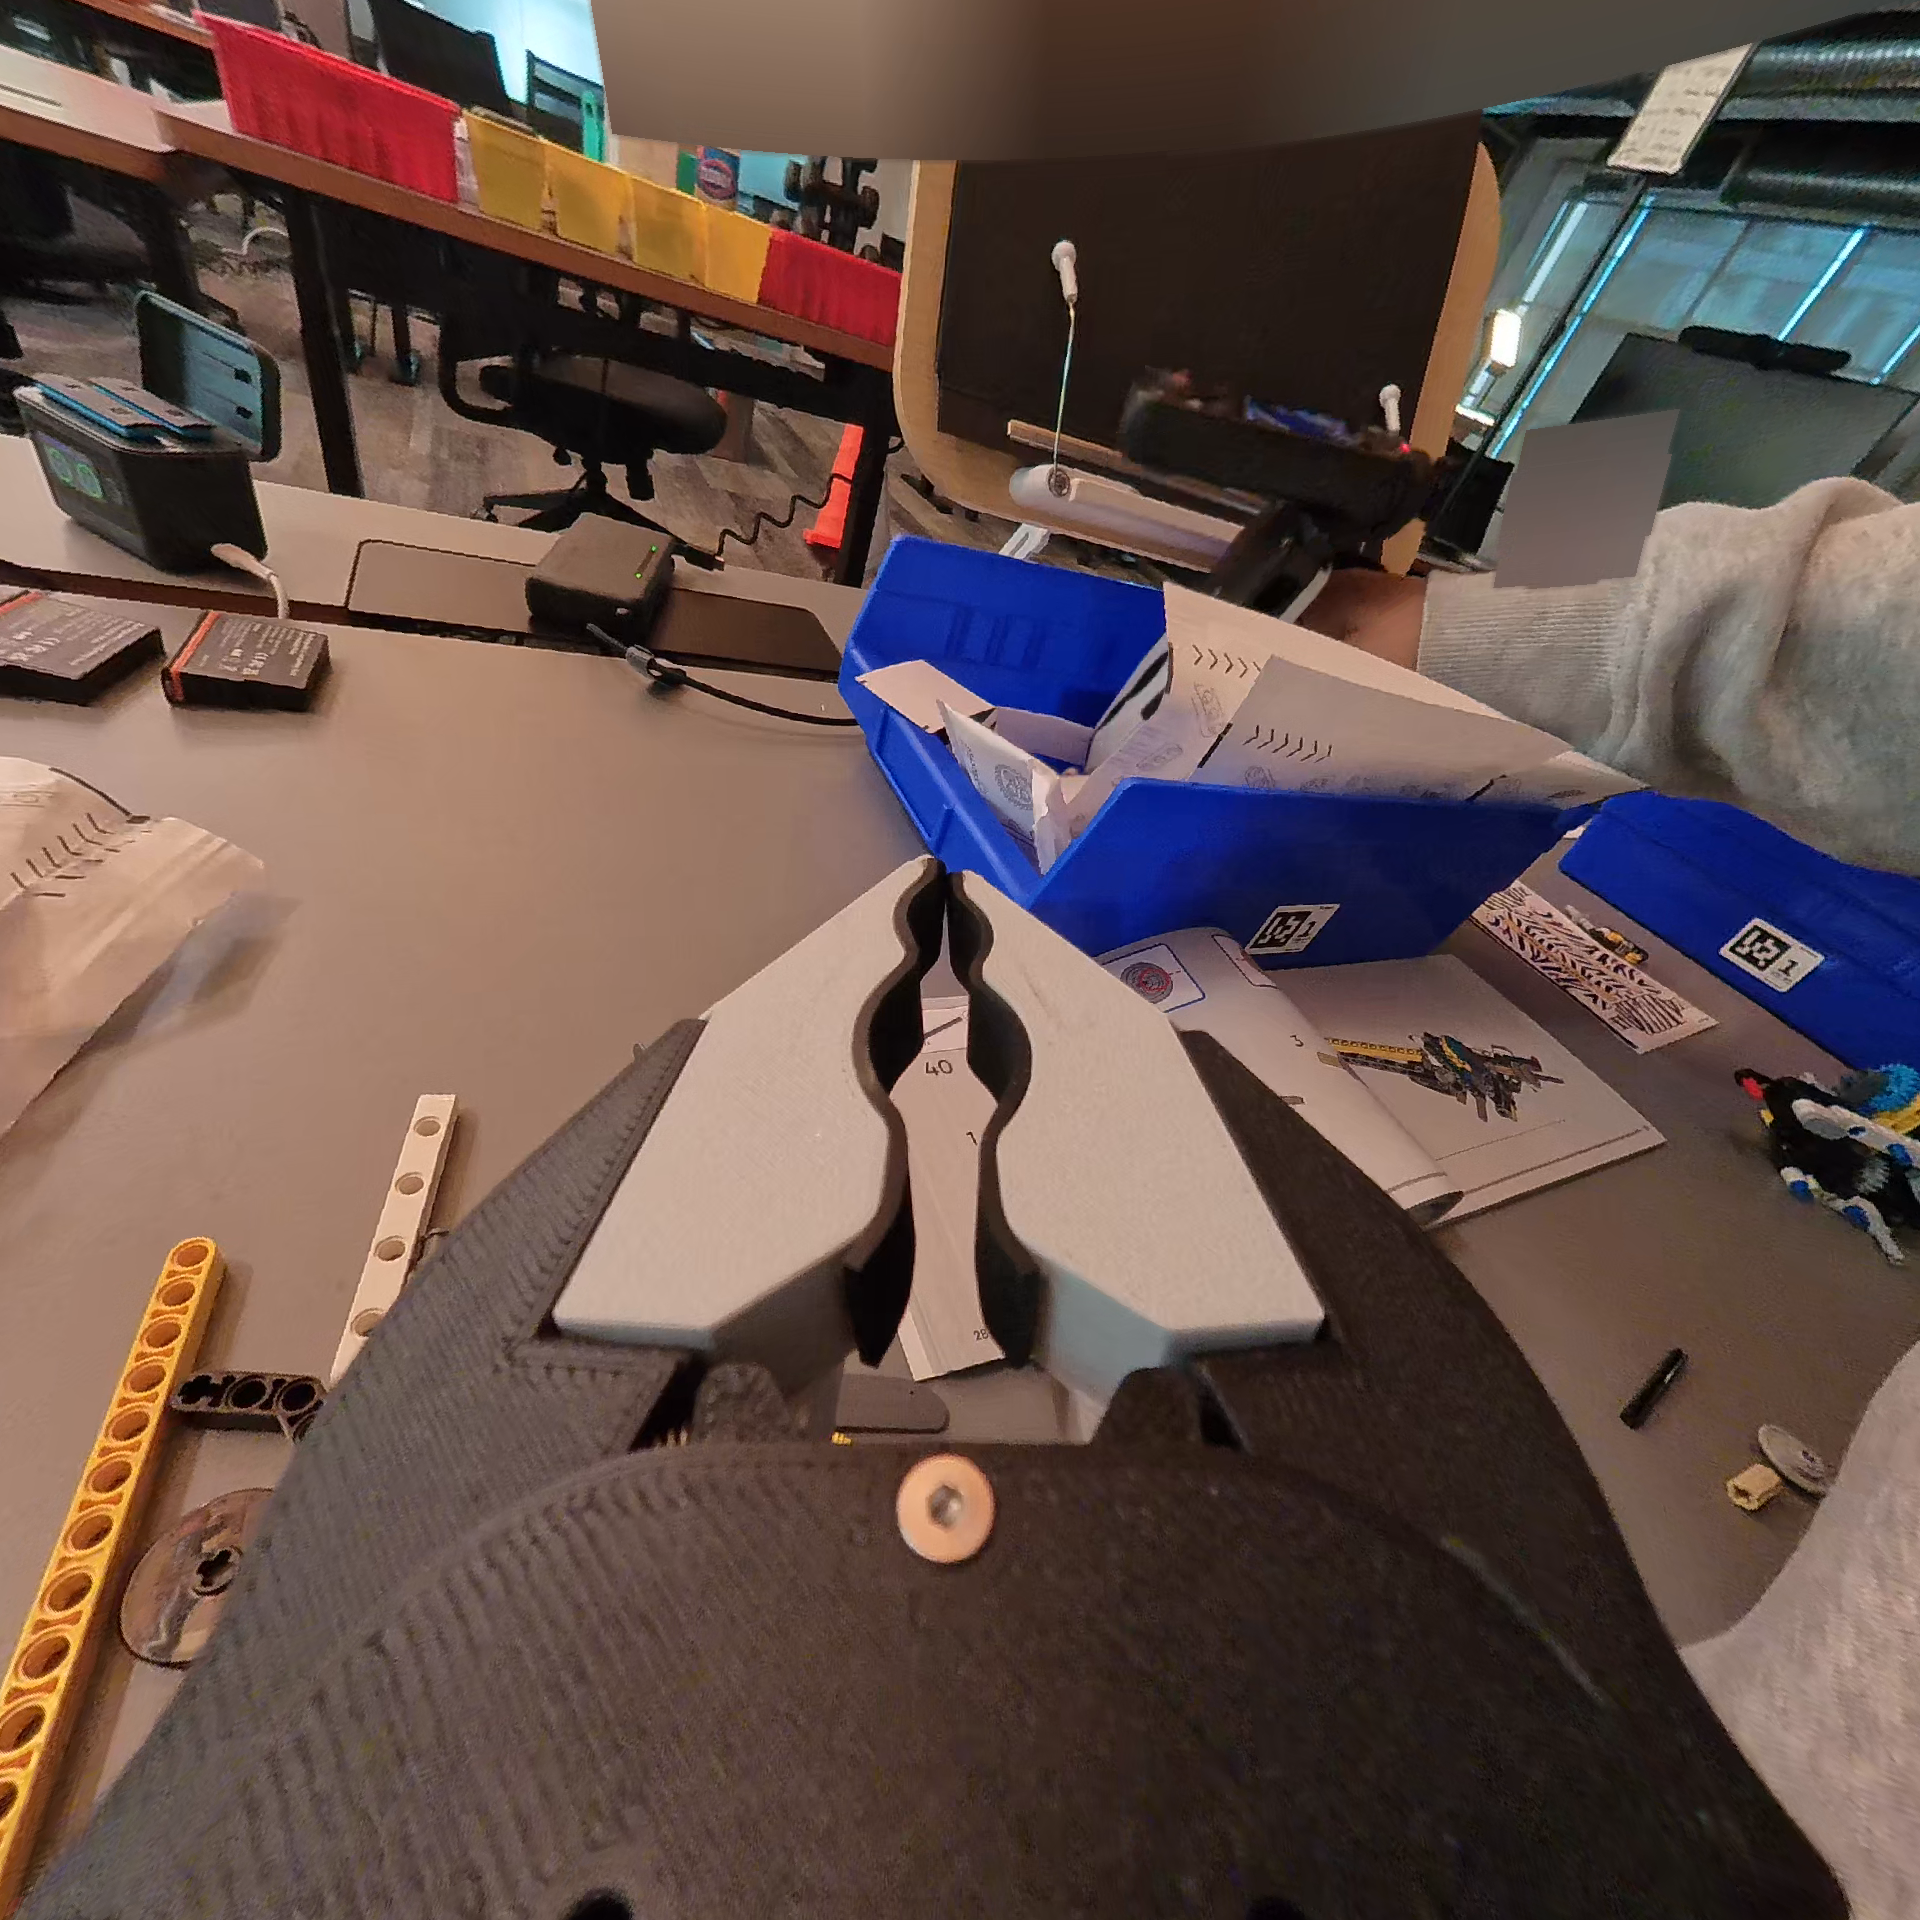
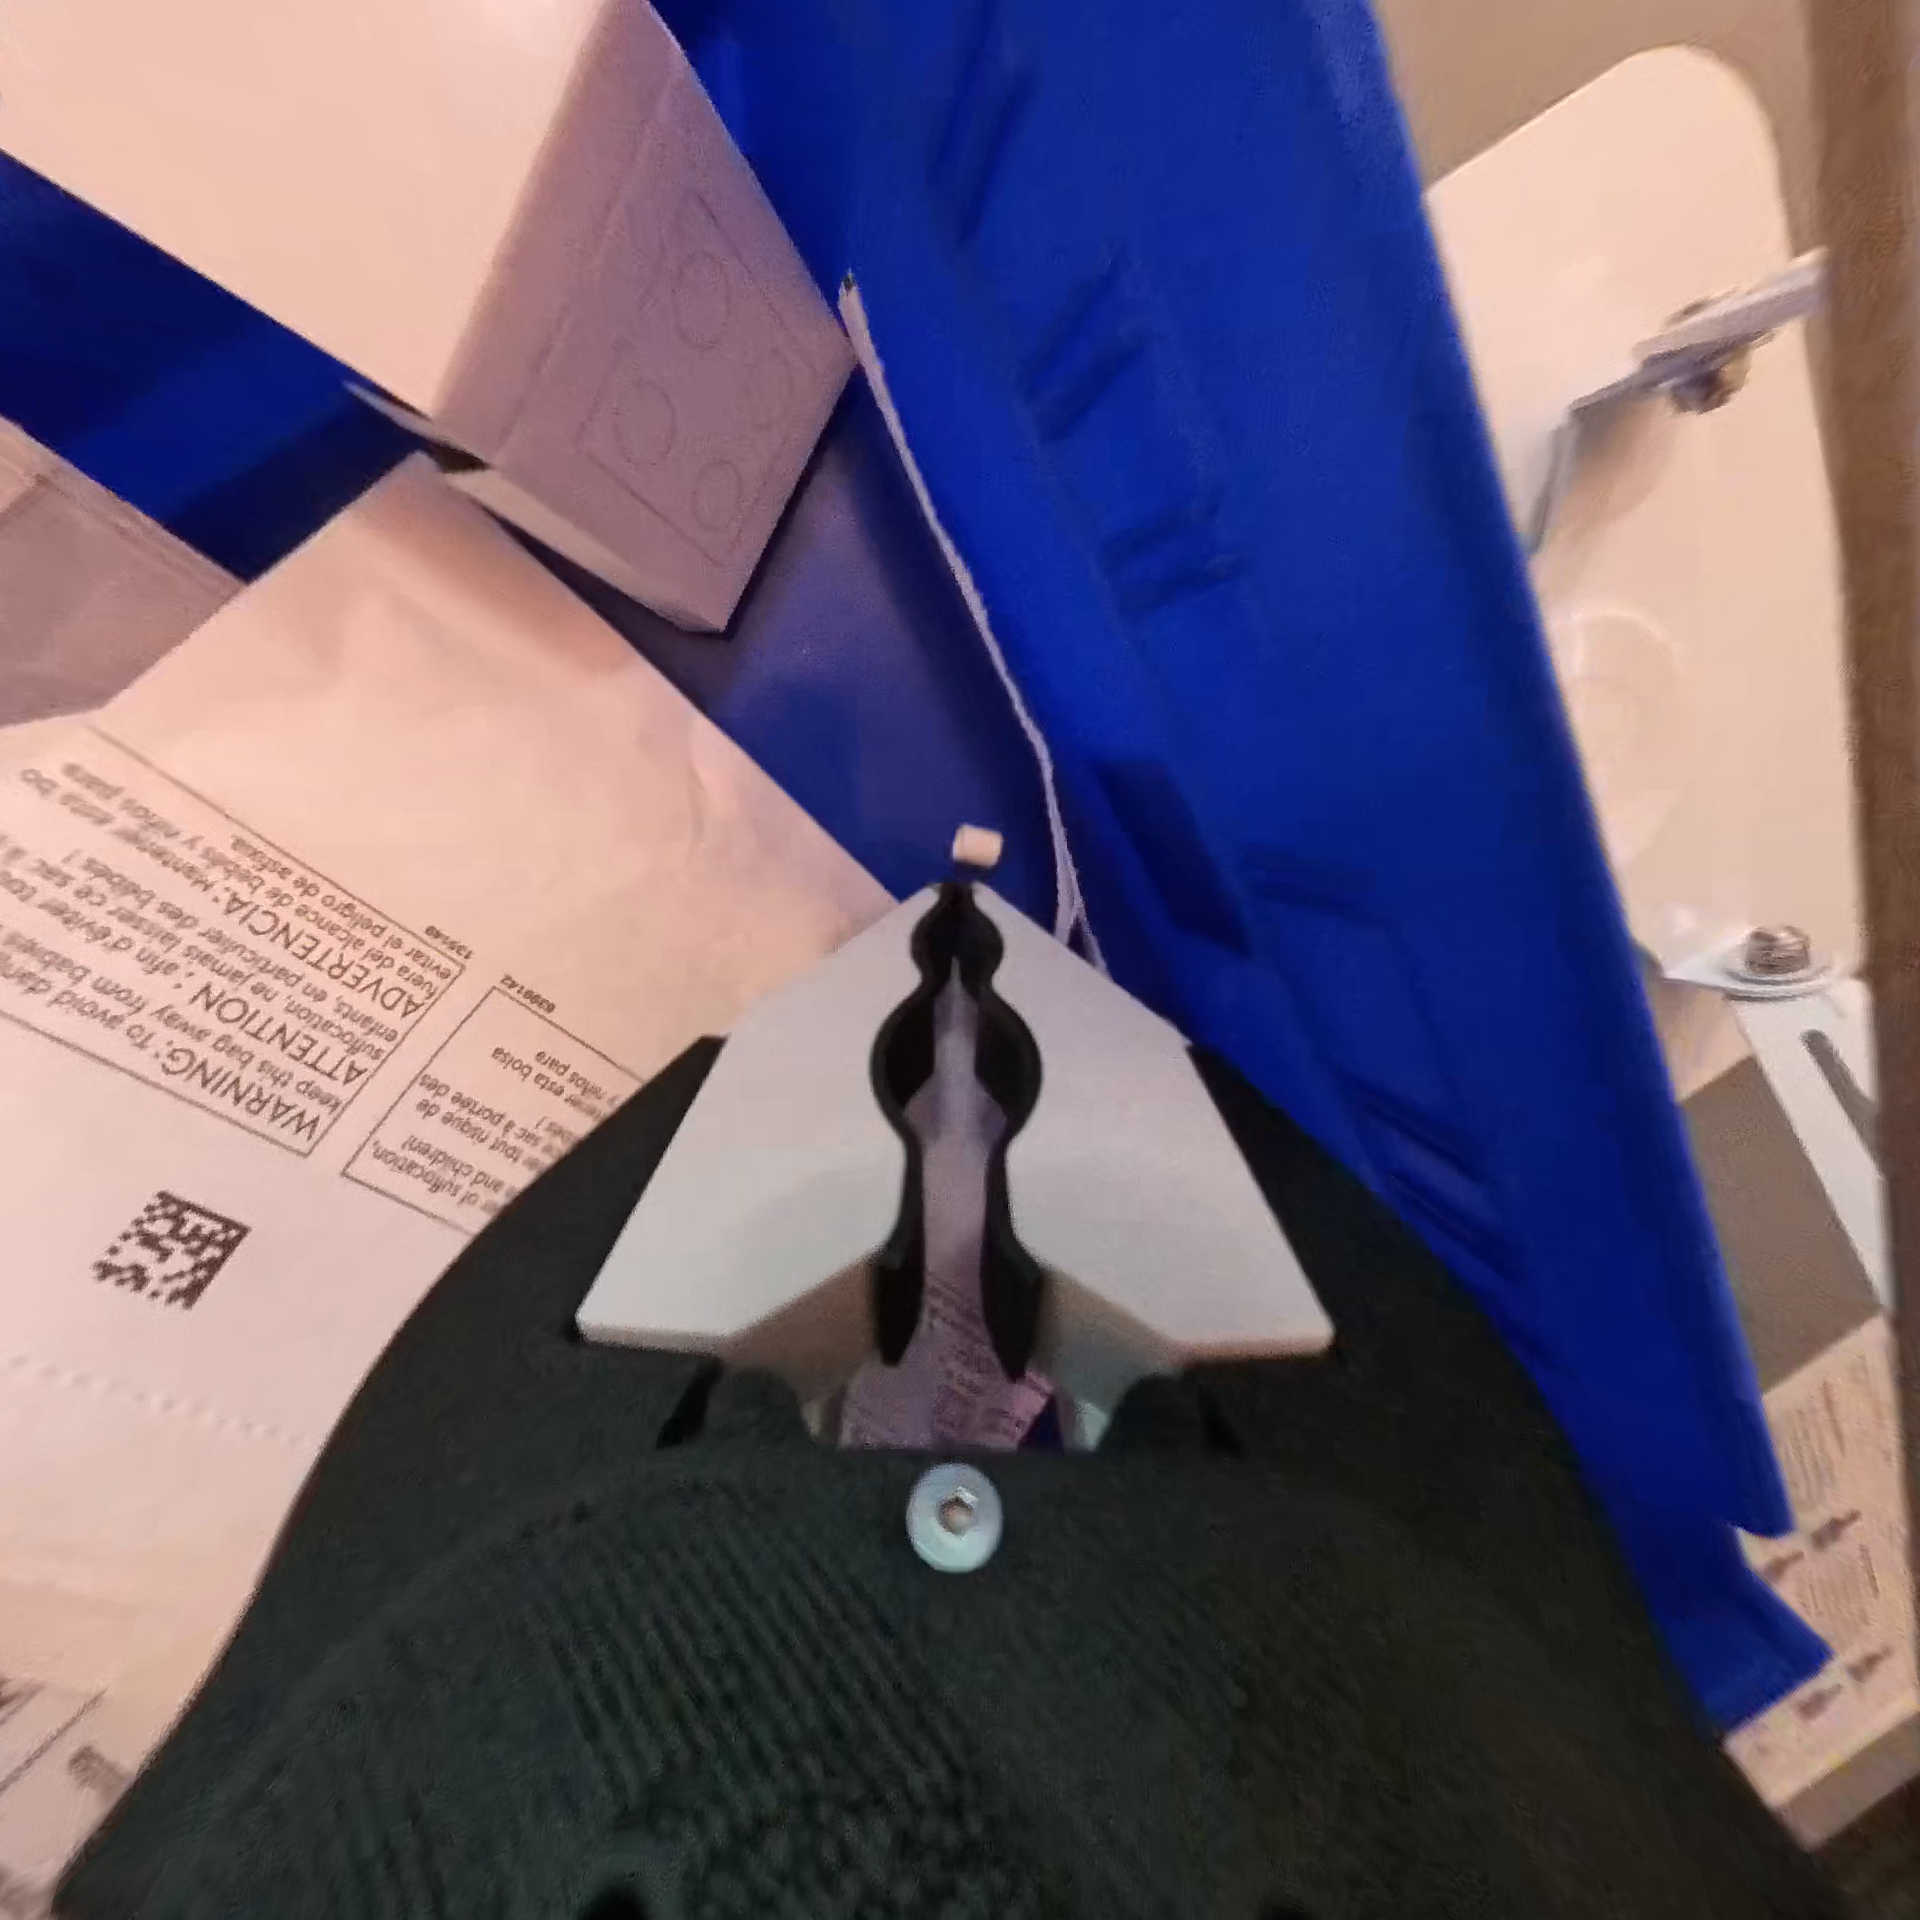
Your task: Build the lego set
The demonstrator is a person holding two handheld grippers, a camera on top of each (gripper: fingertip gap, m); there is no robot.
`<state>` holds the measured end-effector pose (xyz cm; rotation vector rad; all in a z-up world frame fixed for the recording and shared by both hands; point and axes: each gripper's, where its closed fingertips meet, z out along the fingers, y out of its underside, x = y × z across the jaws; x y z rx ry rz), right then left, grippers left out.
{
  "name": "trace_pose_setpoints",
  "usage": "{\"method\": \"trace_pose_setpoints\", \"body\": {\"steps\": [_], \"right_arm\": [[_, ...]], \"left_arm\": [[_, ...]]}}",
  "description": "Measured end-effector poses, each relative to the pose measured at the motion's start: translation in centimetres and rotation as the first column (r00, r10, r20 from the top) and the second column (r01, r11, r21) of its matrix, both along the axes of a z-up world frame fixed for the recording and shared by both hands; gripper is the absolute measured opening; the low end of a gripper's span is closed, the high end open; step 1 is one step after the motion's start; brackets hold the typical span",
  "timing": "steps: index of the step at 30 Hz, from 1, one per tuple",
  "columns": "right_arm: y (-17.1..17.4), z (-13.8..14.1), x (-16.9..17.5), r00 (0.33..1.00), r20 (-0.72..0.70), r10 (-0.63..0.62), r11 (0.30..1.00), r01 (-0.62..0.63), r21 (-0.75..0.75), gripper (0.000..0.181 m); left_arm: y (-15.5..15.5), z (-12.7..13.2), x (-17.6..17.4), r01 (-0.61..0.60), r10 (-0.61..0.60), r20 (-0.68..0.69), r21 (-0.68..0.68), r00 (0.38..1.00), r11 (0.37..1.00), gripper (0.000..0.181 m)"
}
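Two grippers worked over the counter [image 1: 520, 831], both with fingers closed together and holding nothing.

Left gripper [image 1: 943, 883] hovered low, level, aimed at the open instruction booklet [image 1: 1455, 1081]; a yellow beam [image 1: 104, 1507] and a white beam [image 1: 400, 1226] lay beside it. Only this view showed two blue bins [image 1: 1247, 862]. Right gripper [image 2: 958, 896] reached down inside one bin [image 2: 1195, 520] among white paper bags [image 2: 312, 935], a small tan piece [image 2: 977, 844] just beyond its tips.

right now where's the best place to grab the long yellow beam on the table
Grip the yellow beam near its middle, across its narrow width, coming straight down from above. It lies flat on the table, long and thin, and a dark disc crowds its lower right side.
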<state>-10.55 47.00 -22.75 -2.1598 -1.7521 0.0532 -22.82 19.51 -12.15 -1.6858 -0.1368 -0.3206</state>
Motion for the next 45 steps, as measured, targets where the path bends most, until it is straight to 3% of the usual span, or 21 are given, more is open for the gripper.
{"method": "trace_pose_setpoints", "body": {"steps": [1,6,13,20,24,28,34,40,45], "right_arm": [[0.0,0.6,-0.2,1.0,-0.016,0.008,1.0,-0.008,0.01,0.0],[-0.4,2.9,-0.5,0.999,-0.034,0.027,0.999,-0.025,0.044,0.009],[-1.8,1.5,-2.9,0.993,-0.114,0.02,0.999,-0.025,-0.044,0.029],[-1.9,1.9,-5.4,0.975,-0.123,0.185,0.982,-0.178,0.066,0.02],[-1.0,1.8,-6.3,0.948,-0.042,0.314,0.94,-0.305,0.155,0.02],[-1.1,0.9,-6.8,0.885,0.071,0.46,0.869,-0.466,0.168,0.022],[-1.1,-0.3,-6.4,0.735,0.275,0.62,0.749,-0.659,0.074,0.026],[-1.6,-0.7,-6.7,0.635,0.372,0.677,0.703,-0.708,-0.069,0.024],[-1.7,-1.0,-6.8,0.57,0.44,0.694,0.667,-0.739,-0.095,0.022]], "left_arm": [[0.0,0.0,0.0,-0.001,0.001,0.003,0.002,1.0,1.0,0.0],[0.0,0.2,0.1,0.004,-0.004,0.029,0.009,1.0,1.0,0.0],[-0.1,0.4,0.1,-0.002,0.002,0.017,0.016,1.0,1.0,0.0],[0.1,0.1,0.0,-0.001,0.0,0.029,0.011,1.0,1.0,0.0],[0.0,0.3,-0.1,-0.003,0.003,0.022,0.015,1.0,1.0,0.0],[0.1,0.2,0.1,-0.001,0.001,0.015,0.013,1.0,1.0,0.0],[0.4,0.0,0.9,0.015,-0.015,-0.012,0.003,1.0,1.0,0.0],[0.3,0.0,0.9,0.019,-0.018,-0.02,0.006,1.0,1.0,0.0],[0.2,0.2,0.6,0.015,-0.015,-0.004,0.012,1.0,1.0,0.0]]}}
